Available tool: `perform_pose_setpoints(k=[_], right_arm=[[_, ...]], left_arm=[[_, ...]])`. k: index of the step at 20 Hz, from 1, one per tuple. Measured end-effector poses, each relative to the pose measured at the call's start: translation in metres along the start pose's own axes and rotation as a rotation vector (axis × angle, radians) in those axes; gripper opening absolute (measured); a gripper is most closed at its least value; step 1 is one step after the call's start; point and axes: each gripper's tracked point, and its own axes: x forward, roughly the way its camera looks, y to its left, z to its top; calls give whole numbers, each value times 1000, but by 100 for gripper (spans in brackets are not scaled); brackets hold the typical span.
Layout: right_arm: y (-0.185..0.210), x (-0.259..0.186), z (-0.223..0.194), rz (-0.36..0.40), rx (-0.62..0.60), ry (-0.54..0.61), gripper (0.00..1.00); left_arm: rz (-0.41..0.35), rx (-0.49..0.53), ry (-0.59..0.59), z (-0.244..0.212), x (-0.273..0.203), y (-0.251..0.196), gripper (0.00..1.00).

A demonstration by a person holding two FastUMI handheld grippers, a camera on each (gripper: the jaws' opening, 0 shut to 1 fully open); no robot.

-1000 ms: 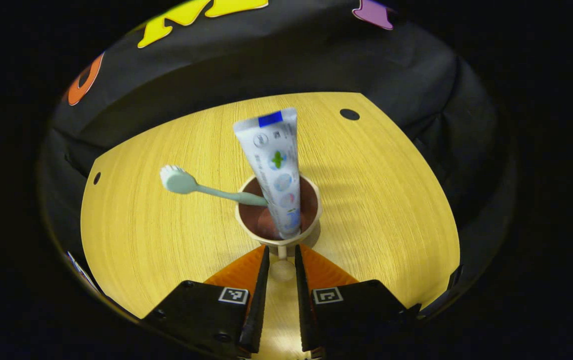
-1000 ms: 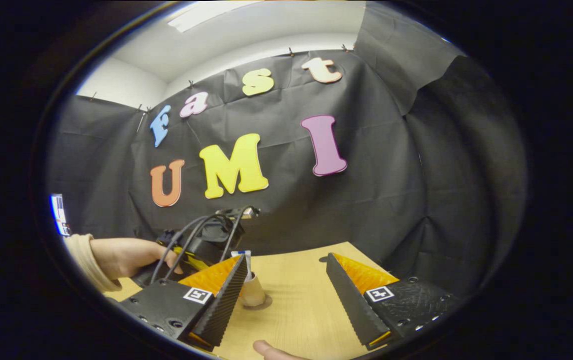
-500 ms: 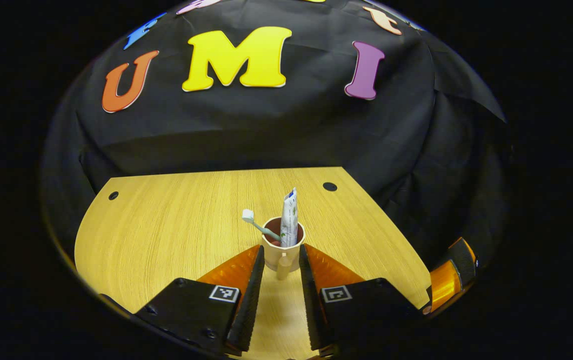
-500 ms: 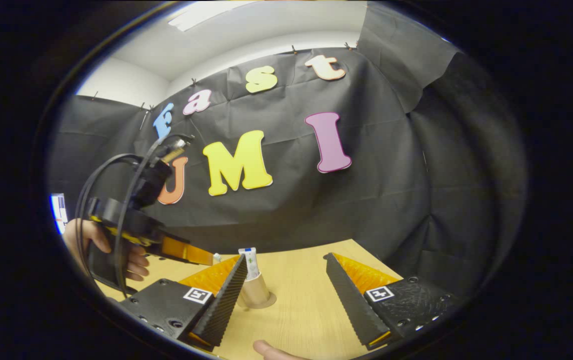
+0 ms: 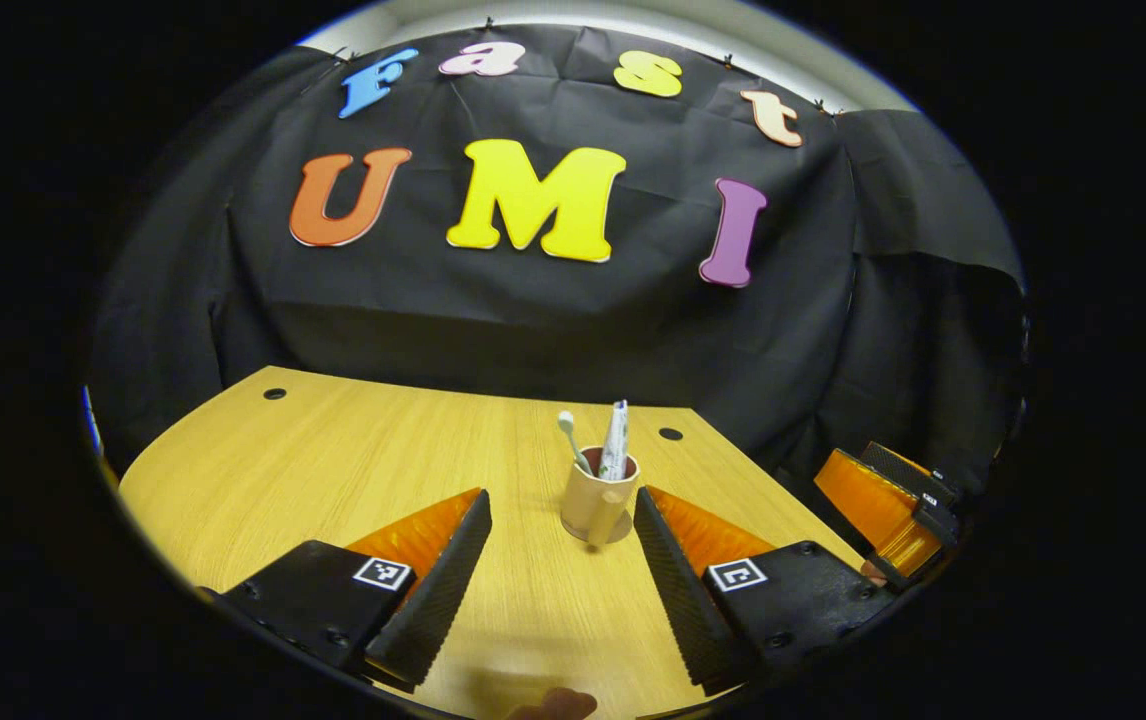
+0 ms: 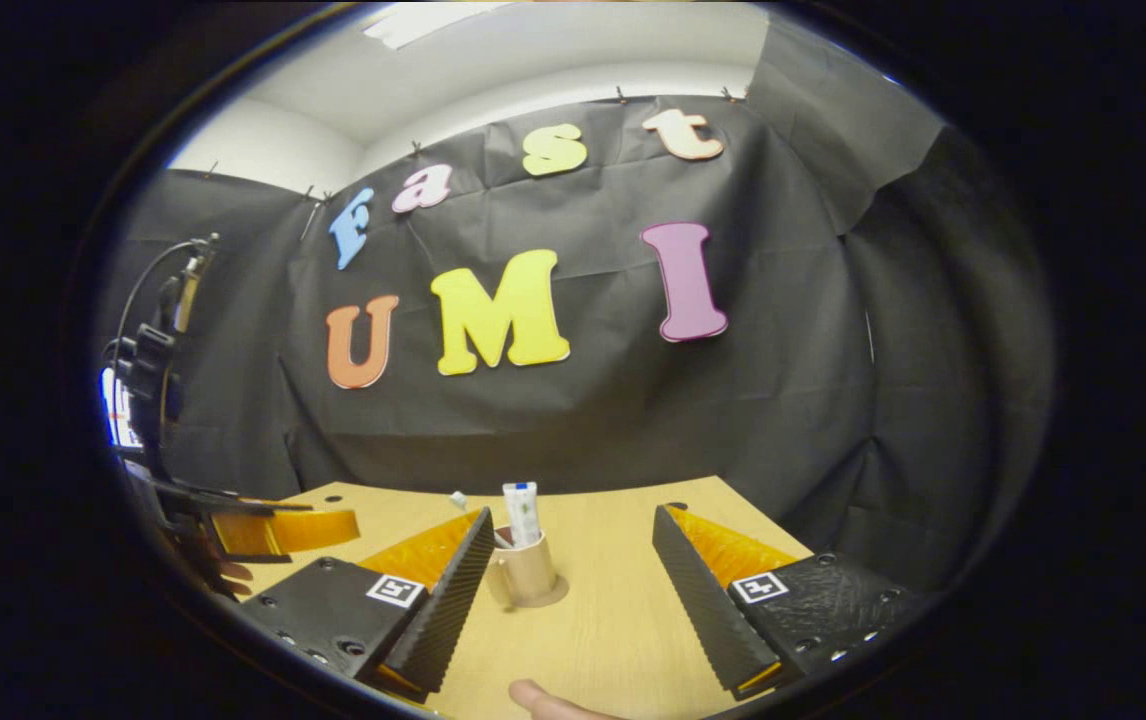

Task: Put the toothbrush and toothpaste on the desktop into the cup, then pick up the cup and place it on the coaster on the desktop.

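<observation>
Both grippers hang above the desk with their fingers spread wide and nothing between them. Seen in the left gripper view, the left gripper (image 5: 558, 520) points at the cup (image 5: 593, 500), which stands apart from it at about twelve o'clock on the wooden desktop (image 5: 353, 460). That cup sits on a round brown coaster (image 5: 619, 533), handle toward the camera, with the toothbrush (image 5: 569, 432) leaning to eleven o'clock and the toothpaste (image 5: 616, 448) upright beside it. Off at three o'clock the other gripper shows at the desk's edge. From the right gripper (image 6: 568, 540), the cup (image 6: 525, 572) stands near its left finger, at about eleven o'clock, with the toothpaste (image 6: 522, 511) poking up
</observation>
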Motion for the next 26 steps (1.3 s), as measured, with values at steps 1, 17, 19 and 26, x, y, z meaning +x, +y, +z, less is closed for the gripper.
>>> perform_pose_setpoints(k=[1, 17, 19, 26], right_arm=[[5, -1, -2, 3, -12, 5, 98], [31, -8, -11, 41, -51, 12, 96], [30, -7, -12, 39, -53, 17, 96], [32, -9, -9, 45, -71, 4, 96]], left_arm=[[8, -22, -39, 3, -7, 8, 94], [37, 28, -101, -8, -18, 32, 98], [35, 22, -100, -10, -19, 31, 98], [35, 61, -85, -16, -16, 25, 98]])
